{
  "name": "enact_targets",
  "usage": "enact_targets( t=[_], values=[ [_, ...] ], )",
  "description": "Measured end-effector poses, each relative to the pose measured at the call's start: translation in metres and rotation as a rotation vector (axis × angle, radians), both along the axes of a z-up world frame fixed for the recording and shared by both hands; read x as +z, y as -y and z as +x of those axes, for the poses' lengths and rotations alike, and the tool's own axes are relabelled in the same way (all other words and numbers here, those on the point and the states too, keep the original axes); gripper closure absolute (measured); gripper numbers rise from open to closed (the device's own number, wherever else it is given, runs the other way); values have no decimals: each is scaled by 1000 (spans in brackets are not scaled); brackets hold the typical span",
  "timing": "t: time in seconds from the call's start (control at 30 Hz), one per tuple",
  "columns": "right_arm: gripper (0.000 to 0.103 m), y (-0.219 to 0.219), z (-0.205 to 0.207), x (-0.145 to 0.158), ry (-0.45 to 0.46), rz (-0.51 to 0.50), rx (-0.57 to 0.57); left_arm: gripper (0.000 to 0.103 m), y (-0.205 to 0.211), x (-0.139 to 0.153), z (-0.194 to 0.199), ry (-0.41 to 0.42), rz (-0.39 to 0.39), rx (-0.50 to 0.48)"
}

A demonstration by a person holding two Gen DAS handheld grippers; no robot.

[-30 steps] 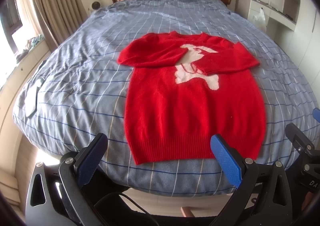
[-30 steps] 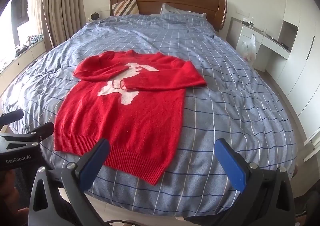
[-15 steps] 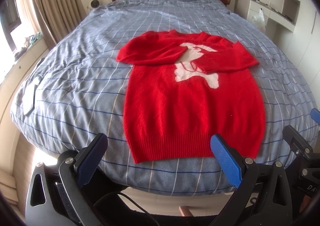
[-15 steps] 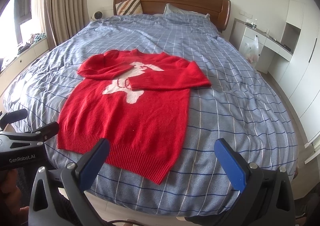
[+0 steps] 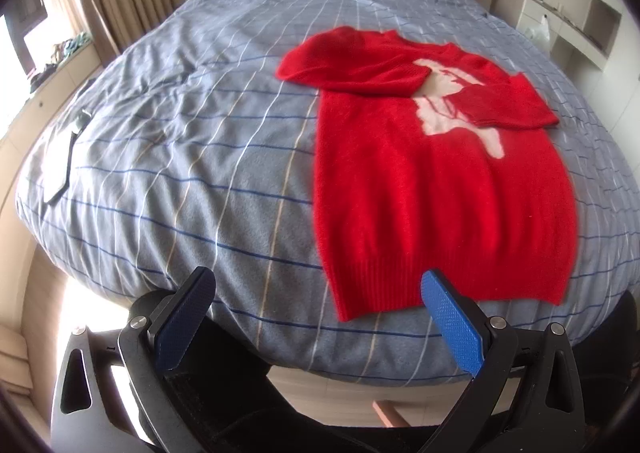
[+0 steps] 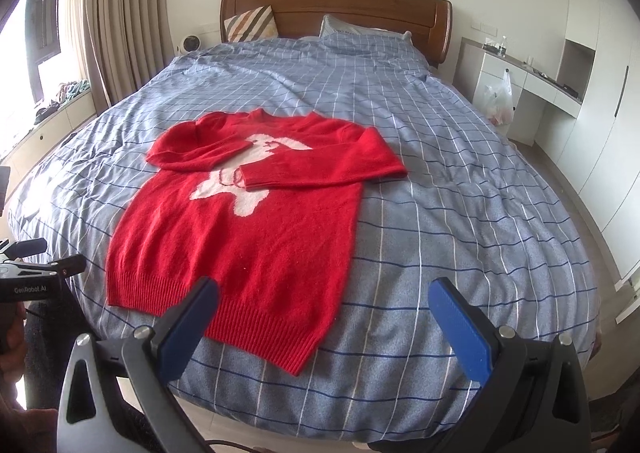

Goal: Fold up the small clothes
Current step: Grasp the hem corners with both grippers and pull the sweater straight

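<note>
A red sweater (image 5: 432, 189) (image 6: 256, 229) with a white animal figure lies flat on the blue checked bedspread (image 5: 192, 157) (image 6: 460, 213), both sleeves folded across its chest. Its ribbed hem faces me at the foot of the bed. My left gripper (image 5: 316, 317) is open, hovering just short of the hem's left corner, holding nothing. My right gripper (image 6: 324, 317) is open above the hem's right corner, also holding nothing. The left gripper's body shows at the left edge of the right wrist view.
A wooden headboard (image 6: 336, 13) with a striped cushion (image 6: 250, 23) and a pillow stands at the far end. Curtains (image 6: 124, 13) hang on the left. A white desk (image 6: 532, 81) with a plastic bag (image 6: 498, 97) is on the right. A dark strap-like item (image 5: 64, 157) lies at the bed's left edge.
The left gripper has swung left, so the sweater now sits right of its centre. The right gripper has shifted right and slightly back. Both stay open.
</note>
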State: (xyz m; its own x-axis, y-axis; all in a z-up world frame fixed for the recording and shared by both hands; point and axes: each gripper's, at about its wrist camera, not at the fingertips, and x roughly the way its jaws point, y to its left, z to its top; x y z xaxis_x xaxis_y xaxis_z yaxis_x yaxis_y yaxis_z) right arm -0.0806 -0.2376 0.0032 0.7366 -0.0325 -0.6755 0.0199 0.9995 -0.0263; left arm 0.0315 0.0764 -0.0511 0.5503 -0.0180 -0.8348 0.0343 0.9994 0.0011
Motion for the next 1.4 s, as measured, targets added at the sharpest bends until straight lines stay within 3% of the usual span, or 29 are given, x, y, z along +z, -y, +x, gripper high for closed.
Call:
enact_targets(
  t=[0.17, 0.23, 0.3, 0.37, 0.4, 0.43, 0.47, 0.53, 0.6, 0.67, 0.77, 0.93, 1.3, 1.4],
  values=[
    [0, 25, 24, -67, -147, 140, 88, 3, 1, -67, 30, -170, -178, -2],
    [3, 28, 33, -92, -226, 206, 114, 16, 7, -81, 28, -205, -217, -2],
    [26, 28, 37, -111, -251, 289, 160, 27, 16, -80, 25, -175, -200, -3],
    [39, 24, 43, -128, -289, 326, 165, 54, 26, -77, 24, -124, -179, -31],
    [54, 22, 45, -135, -301, 345, 164, 89, 30, -78, 25, -103, -176, -44],
    [73, 22, 47, -140, -301, 358, 163, 99, 33, -77, 24, -108, -163, -48],
    [99, 23, 47, -142, -305, 352, 148, 100, 34, -75, 26, -88, -161, -42],
    [100, 31, 42, -142, -315, 377, 116, 101, 22, -69, 22, -87, -174, -2],
    [100, 36, 28, -126, -304, 319, 92, 101, 3, -62, 17, -92, -215, 39],
    [100, 44, 16, -112, -310, 324, 73, 101, -8, -58, 15, -93, -247, 55],
    [100, 41, 13, -115, -337, 307, 59, 101, 6, -69, 22, -104, -160, 49],
    [100, 39, 32, -154, -381, 294, 12, 101, 28, -90, 32, -83, -13, 47],
    [99, 35, 33, -159, -334, 277, 17, 96, 1, -106, 33, -99, -52, 72],
    [94, 34, 32, -157, -326, 281, 19, 88, -5, -103, 25, -116, -36, 82]
  ],
)
